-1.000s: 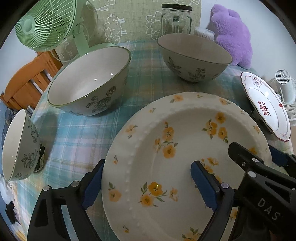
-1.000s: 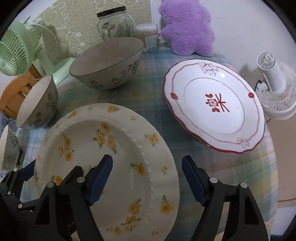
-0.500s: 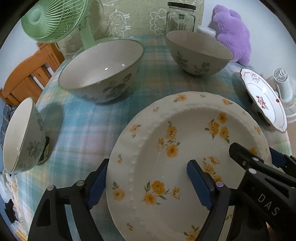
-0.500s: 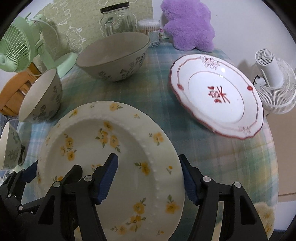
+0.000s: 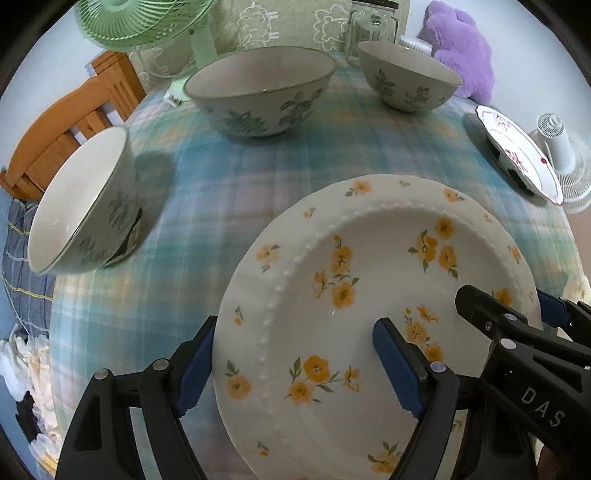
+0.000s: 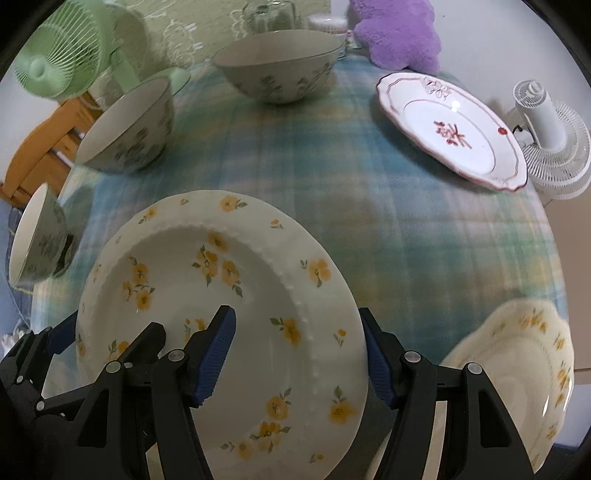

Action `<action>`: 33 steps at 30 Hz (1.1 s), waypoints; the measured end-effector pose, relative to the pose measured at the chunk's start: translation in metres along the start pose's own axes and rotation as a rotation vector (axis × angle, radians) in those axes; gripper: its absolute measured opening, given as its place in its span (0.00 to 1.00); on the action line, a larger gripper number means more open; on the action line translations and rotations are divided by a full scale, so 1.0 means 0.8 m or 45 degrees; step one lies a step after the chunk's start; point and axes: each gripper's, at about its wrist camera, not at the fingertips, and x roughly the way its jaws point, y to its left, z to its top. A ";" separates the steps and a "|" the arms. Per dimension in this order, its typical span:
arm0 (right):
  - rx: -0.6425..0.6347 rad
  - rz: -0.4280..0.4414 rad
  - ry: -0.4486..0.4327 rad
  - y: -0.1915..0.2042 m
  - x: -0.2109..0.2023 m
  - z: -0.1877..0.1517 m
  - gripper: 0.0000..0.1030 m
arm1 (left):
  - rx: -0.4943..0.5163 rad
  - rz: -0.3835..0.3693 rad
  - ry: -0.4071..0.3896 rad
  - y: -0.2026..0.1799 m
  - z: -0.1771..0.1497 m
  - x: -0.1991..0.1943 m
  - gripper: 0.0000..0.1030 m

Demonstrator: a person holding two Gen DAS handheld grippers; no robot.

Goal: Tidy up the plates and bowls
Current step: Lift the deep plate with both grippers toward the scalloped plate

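A white plate with yellow flowers (image 5: 351, 280) is held between both grippers above the plaid tablecloth. My left gripper (image 5: 295, 365) is shut on its left rim, one pad under the outer edge and one in the well. My right gripper (image 6: 299, 354) is shut on the right rim the same way. Beyond it stand three floral bowls: a large one (image 5: 258, 96), one at the back (image 5: 410, 77) and a small one (image 5: 81, 199) at the left. A red-patterned plate (image 6: 450, 125) lies at the right. A second yellow-flowered plate (image 6: 517, 387) lies at the near right.
A green fan (image 5: 147, 18) and a glass jar (image 5: 373, 22) stand at the table's back, with a purple plush toy (image 6: 399, 33) beside them. A white fan (image 6: 546, 129) sits off the right edge. A wooden chair (image 5: 70, 122) is at the left.
Both grippers have drawn back toward the near side with the yellow plate; the bowls and the red plate now look farther off. A second yellow-flowered plate has come into the right wrist view.
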 end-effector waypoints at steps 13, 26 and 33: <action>-0.063 -0.023 0.043 0.022 -0.001 -0.028 0.71 | 0.074 -0.037 -0.032 0.006 -0.016 -0.005 0.81; -0.059 -0.089 0.049 0.039 -0.019 -0.034 0.71 | 0.048 -0.097 0.015 0.023 -0.025 -0.019 0.77; -0.025 -0.119 0.040 0.050 -0.049 -0.059 0.71 | 0.075 -0.131 -0.009 0.031 -0.042 -0.044 0.77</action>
